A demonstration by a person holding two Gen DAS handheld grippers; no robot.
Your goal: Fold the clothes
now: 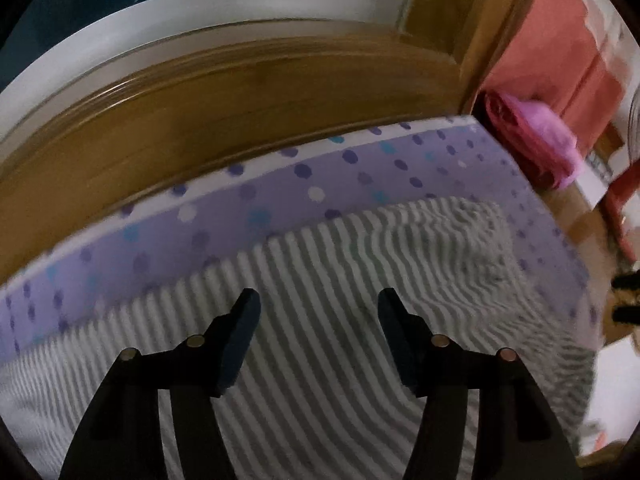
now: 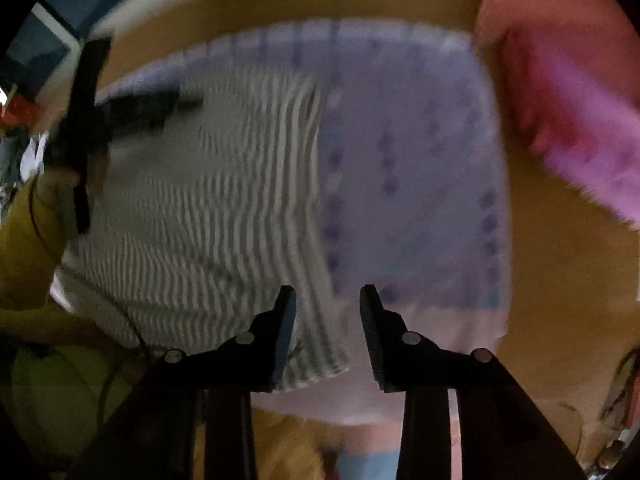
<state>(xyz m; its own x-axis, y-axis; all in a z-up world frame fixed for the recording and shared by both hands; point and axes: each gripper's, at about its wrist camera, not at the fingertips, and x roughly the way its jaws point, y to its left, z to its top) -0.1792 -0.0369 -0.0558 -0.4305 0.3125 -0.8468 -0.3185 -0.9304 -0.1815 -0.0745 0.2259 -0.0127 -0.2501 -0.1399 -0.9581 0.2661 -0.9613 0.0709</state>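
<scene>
The left gripper (image 1: 318, 300) stood with its jaws well apart and nothing between them, poised over the striped garment (image 1: 332, 280), which lay flat on a purple dotted cloth (image 1: 352, 172) covering the worktop (image 1: 240, 92). The garment appeared thin and limp, a light knit likely to sag and crease when lifted, with ripples already gathered toward its far right corner. A grip at an edge or corner, pinching a single layer, was judged the sound hold; the broad middle offered nothing to pinch. A pink rolled cloth (image 1: 532, 140) rested beyond the right end of the worktop. In the right wrist view, heavily blurred, the right gripper (image 2: 328, 300) was partly open and empty, above the garment's near right edge, its pads clear of the fabric.
</scene>
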